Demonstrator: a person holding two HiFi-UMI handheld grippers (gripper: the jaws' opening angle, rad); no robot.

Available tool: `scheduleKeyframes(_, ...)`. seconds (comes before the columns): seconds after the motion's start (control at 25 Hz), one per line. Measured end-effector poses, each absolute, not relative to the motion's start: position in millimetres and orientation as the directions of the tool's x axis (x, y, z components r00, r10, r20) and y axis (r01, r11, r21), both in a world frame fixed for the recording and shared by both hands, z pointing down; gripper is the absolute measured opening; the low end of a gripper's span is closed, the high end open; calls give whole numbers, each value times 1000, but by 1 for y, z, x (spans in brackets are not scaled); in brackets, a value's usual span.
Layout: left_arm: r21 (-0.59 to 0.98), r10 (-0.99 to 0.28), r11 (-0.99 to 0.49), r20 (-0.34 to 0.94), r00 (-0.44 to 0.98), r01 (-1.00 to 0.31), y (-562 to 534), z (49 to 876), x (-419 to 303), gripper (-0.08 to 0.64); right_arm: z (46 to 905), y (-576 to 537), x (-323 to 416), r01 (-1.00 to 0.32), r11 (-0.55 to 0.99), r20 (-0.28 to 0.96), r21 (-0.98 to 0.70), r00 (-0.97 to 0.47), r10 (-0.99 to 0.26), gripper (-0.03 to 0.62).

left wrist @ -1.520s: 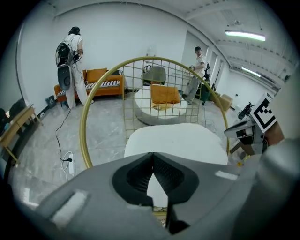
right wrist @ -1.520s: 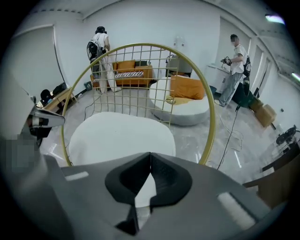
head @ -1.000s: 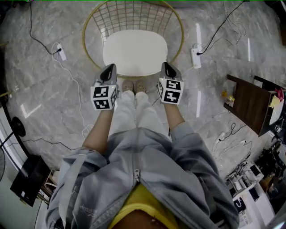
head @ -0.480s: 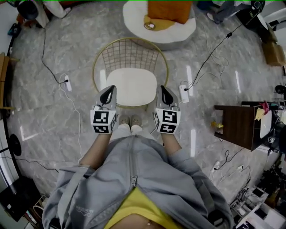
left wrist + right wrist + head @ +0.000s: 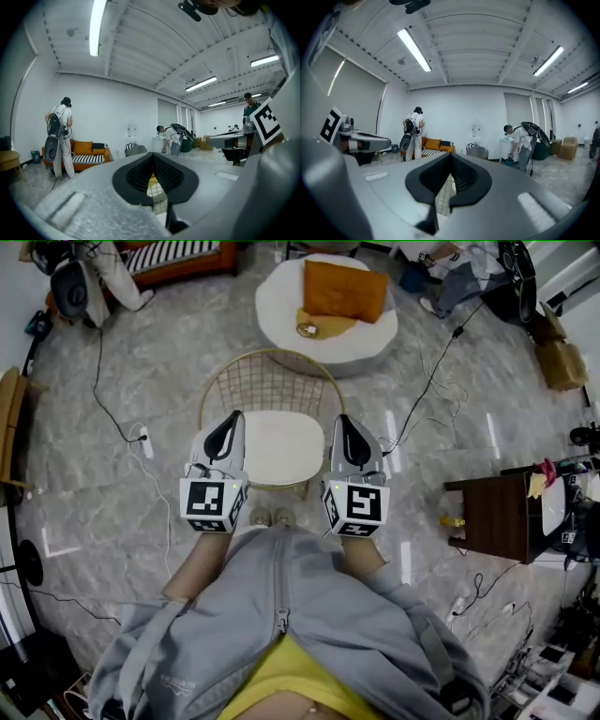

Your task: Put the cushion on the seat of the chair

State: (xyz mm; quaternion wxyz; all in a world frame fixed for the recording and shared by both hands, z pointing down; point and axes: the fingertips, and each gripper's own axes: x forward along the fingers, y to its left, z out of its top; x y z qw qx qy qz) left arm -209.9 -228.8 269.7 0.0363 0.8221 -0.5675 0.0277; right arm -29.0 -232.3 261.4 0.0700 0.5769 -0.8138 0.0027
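Grey marble floor [image 5: 94,512] fills the head view, crossed by loose cables [image 5: 155,465]. A wire chair [image 5: 272,381] stands just ahead of the person. A white cushion [image 5: 277,448] lies flat on its seat, so the task looks done. Beyond the chair an orange pillow [image 5: 344,290] rests on a round white pouf [image 5: 281,320]. A dark side table [image 5: 492,512] stands well off to the right. The left gripper [image 5: 228,427] and right gripper [image 5: 347,430] hover at either side of the cushion, both clenched and empty. The cushion looks soft, light and floppy, not fragile. I judge it best pinched at two opposite edges, one gripper on each, so it neither folds nor sags.

The left gripper view shows its jaws pressed together with nothing between them. A scrap of grid below the pads is probably the chair's wire, though it is too small to be sure. Behind is a white room with ceiling light strips [image 5: 96,28], an orange sofa [image 5: 86,150] and people [image 5: 61,136] at work.

The right gripper view shows its jaws likewise closed on nothing, facing the same room.
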Motion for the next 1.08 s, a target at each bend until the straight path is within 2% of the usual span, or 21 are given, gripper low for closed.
scheduleKeyframes(0.12,-36,-932,-361,37,360,-932,-223,248,-205,6,248,-227,-31,-936,338,81,96,-331,-940,-2)
scheduleKeyframes(0.28,-38,-931,-364,9,364,-931,-220,240,-206,7,249,-221,-41,-930,358,81,86,-352,-933,0)
scheduleKeyframes(1.08,-37,-925,-379,26,378,-925,-220,242,-200,6,250,-222,-38,-924,370,77,99,-363,-928,0)
